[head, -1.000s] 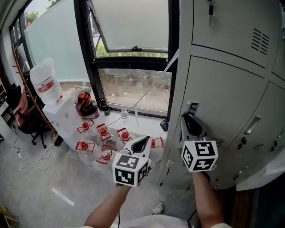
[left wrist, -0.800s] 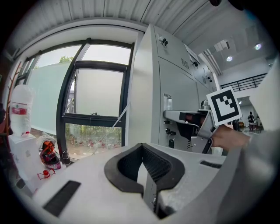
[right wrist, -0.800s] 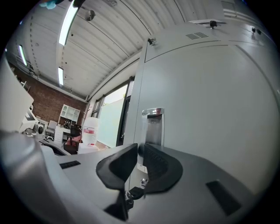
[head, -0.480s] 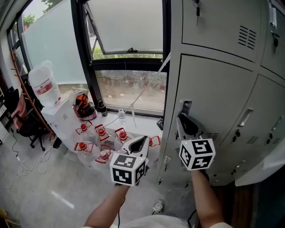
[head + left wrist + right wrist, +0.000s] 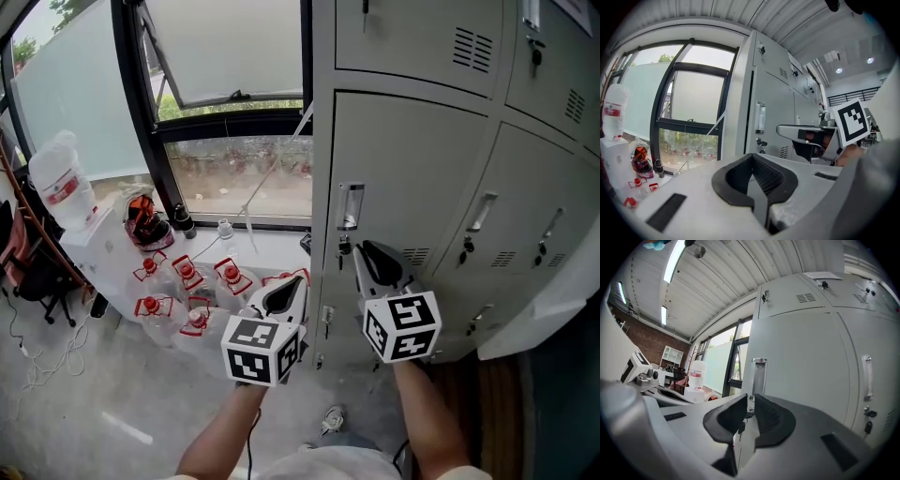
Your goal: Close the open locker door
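Note:
The grey locker door (image 5: 412,178) stands level with the doors around it, its left edge against the frame. A metal handle recess (image 5: 349,208) and a key lock (image 5: 343,246) sit near that edge. My right gripper (image 5: 365,250) points at the door just below the lock, a short way off it, jaws a narrow slit apart with nothing between them. In the right gripper view the handle (image 5: 758,376) rises just beyond the right gripper (image 5: 748,399). My left gripper (image 5: 299,282) hangs left of the locker, shut and empty; the left gripper view shows the left gripper (image 5: 751,157) pointing at the door's handle (image 5: 760,118).
Several red-capped water jugs (image 5: 187,277) crowd the floor under the window (image 5: 225,56). A big bottle (image 5: 58,187) tops a dispenser at the left, with a chair (image 5: 28,267) beside it. More locker doors (image 5: 525,234) run to the right.
My right gripper's tips were up by the handle; they now sit lower, below the lock and off the door. The view has swung right, so the locker fills more of it.

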Available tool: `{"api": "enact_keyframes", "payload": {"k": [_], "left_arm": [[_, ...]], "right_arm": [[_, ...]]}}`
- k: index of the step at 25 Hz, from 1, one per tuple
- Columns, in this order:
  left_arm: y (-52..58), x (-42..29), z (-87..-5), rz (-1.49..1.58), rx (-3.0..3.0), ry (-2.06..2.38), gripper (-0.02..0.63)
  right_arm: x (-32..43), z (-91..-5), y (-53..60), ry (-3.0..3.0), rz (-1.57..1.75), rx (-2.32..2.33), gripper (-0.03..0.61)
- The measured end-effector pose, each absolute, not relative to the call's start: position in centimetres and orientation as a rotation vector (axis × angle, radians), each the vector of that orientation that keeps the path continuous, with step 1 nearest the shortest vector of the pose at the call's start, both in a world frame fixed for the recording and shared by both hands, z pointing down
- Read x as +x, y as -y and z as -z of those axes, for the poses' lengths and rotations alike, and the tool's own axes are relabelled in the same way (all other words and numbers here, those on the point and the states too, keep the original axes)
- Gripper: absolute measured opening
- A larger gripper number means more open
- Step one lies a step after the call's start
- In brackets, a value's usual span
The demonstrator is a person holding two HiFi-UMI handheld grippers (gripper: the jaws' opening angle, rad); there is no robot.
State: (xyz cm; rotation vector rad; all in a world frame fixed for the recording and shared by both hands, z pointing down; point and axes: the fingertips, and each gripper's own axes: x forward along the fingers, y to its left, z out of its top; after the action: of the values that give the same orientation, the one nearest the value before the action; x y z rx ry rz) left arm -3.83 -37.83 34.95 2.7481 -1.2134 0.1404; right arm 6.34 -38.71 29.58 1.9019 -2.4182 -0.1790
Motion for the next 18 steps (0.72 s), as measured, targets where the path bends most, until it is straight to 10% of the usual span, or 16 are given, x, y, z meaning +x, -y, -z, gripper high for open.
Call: {"api": "enact_keyframes", "payload": {"k": [18], "left_arm": [[33.8, 4.6, -35.0, -0.154, 2.786, 1.096, 0.006]], "right_arm": [[13.3, -31.4, 31.1, 2.323, 0.115, 1.977, 0.015]]}}
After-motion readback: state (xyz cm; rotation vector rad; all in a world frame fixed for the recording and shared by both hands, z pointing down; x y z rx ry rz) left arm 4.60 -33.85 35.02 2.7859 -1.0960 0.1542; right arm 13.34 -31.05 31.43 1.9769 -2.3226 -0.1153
